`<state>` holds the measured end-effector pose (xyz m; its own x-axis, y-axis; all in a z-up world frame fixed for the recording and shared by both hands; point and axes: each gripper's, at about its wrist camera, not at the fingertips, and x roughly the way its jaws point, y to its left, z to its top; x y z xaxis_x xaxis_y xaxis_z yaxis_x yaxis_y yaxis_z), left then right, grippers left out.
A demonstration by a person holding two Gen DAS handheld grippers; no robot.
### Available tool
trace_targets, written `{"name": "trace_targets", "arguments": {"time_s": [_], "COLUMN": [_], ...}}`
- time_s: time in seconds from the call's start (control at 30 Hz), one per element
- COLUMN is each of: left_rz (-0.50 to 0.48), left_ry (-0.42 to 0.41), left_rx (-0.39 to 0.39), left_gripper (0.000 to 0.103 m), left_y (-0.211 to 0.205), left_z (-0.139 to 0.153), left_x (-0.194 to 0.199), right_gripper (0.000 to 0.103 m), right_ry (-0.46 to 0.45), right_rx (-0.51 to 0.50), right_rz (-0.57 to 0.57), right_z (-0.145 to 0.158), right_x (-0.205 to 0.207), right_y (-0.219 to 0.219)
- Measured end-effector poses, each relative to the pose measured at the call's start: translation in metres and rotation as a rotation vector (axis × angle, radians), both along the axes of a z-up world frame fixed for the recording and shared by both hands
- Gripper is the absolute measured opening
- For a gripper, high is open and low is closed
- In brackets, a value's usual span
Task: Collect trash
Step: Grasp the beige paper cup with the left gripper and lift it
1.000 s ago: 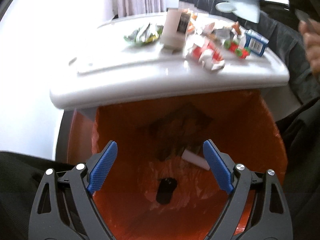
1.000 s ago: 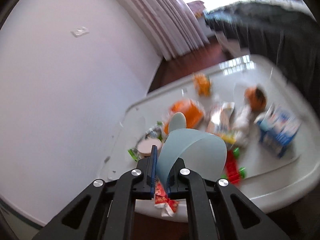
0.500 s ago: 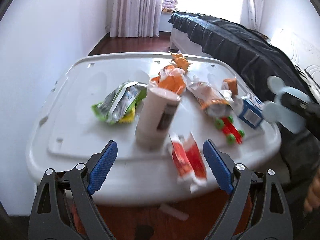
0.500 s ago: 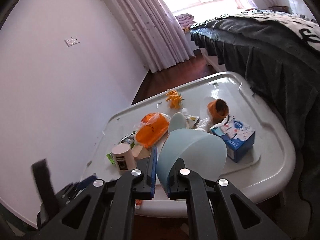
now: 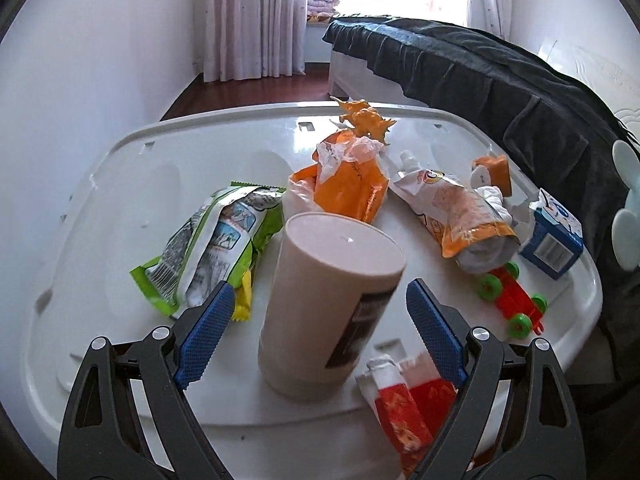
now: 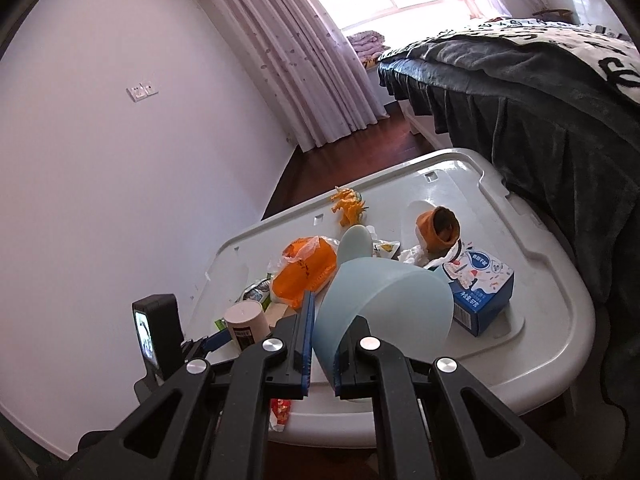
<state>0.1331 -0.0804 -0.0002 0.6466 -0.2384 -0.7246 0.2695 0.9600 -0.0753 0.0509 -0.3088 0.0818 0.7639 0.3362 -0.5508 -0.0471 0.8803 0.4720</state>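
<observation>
A white lid-like table [image 5: 132, 184] holds trash. A tall beige cup [image 5: 328, 304] stands upright at the near edge, right between the open fingers of my left gripper [image 5: 320, 332]. Around it lie a green snack bag [image 5: 212, 248], an orange bag [image 5: 348, 184], an orange pouch [image 5: 460, 216], a blue carton [image 5: 554, 236] and red wrappers [image 5: 404, 400]. My right gripper [image 6: 322, 344] is shut on the rim of a pale blue plastic bowl [image 6: 384, 300], held above the table's near edge. The beige cup also shows in the right wrist view [image 6: 245, 322].
An orange toy dinosaur [image 5: 366, 118] and a red toy car with green wheels [image 5: 514, 300] also lie on the table. A bed with a dark cover [image 6: 520, 92] stands close on the right. A white wall [image 6: 120, 180] runs on the left.
My left gripper rose from over the orange-lined bin to the table and closed in on the beige cup. My right gripper, still holding the bowl, pulled back and higher.
</observation>
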Motion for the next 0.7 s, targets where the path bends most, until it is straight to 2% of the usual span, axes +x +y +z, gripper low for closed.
{"name": "trace_targets", "arguments": {"time_s": [0.07, 0.13, 0.17, 0.43, 0.7], "left_rz": [-0.002, -0.016, -0.02, -0.01, -0.002], "left_ry": [-0.003, 0.014, 0.022, -0.019, -0.11], "left_rx": [-0.01, -0.017, -0.01, -0.019, -0.039], "left_gripper": [0.08, 0.058, 0.054, 0.052, 0.052], "left_y": [0.001, -0.001, -0.001, 0.006, 0.015], "left_z": [-0.002, -0.007, -0.01, -0.006, 0.05], "left_x": [0.002, 0.004, 0.005, 0.001, -0.006], "right_gripper": [0.007, 0.007, 0.007, 0.007, 0.007], "right_ry": [0.007, 0.013, 0.015, 0.026, 0.028], "right_rx": [-0.001, 0.003, 0.002, -0.02, -0.018], "right_rz": [-0.001, -0.001, -0.001, 0.001, -0.004], "right_z": [-0.002, -0.003, -0.004, -0.006, -0.007], "right_x": [0.002, 0.002, 0.003, 0.007, 0.009], "right_y": [0.0, 0.0, 0.001, 0.006, 0.006]}}
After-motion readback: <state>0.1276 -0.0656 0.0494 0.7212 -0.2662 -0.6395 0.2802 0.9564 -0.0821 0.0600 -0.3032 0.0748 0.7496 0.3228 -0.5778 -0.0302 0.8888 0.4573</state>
